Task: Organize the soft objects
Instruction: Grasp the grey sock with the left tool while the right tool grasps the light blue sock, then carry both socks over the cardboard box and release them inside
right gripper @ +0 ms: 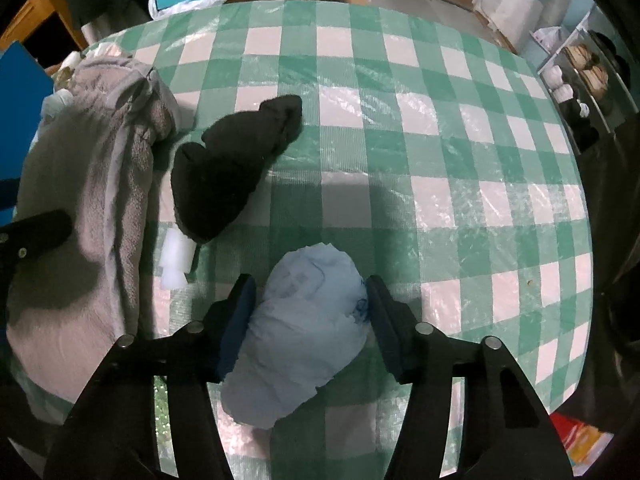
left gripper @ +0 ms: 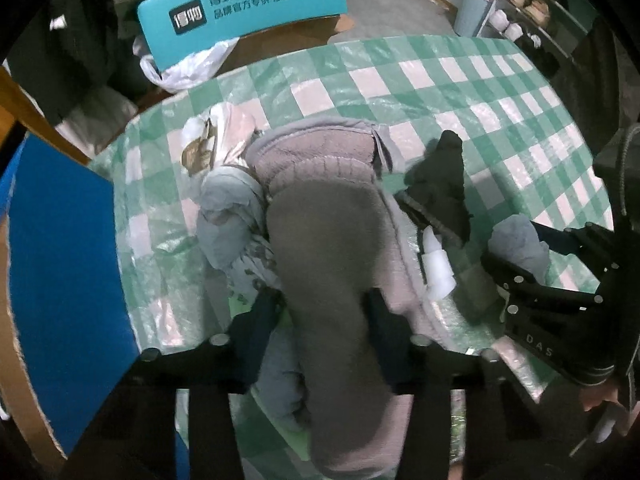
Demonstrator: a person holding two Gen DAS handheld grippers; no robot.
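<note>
Right up against the left wrist lens is a thick grey fleece garment (left gripper: pixel 332 280), fuzzy and bulky, with a quilted ribbed lining showing at its far end. The left tongs (left gripper: pixel 326 320) are about a third open, and both dark pads are pressed into the sides of that fleece, so it's gripped.

Over on the right wrist view, the closest thing is a pale blue cloth bundle (right gripper: pixel 304 328), soft and crumpled into a rounded lump. The right tongs (right gripper: pixel 308 312) sit roughly half open with the pads squeezing either side of it. So that's two tongs, each clamped on one soft thing.

Everything lies on a counter (right gripper: pixel 440 140) covered with a green-and-white checked cloth under a shiny, wrinkly plastic sheet. The grey fleece runs along the counter's left side, and the blue bundle is near the front edge, right of the fleece.

Between them is one black knit item (right gripper: pixel 232 168), lumpy and sock-like, lying flat. Just beside its near end there's a small white foam-looking block (right gripper: pixel 178 258), touching or nearly touching the fleece edge.

Tucked along the fleece's left side in the left view are more light fabrics: a greyish-blue cloth (left gripper: pixel 228 220) and a pinkish printed piece (left gripper: pixel 216 140).

A teal sign with white lettering (left gripper: pixel 240 4) stands beyond the counter.
</note>
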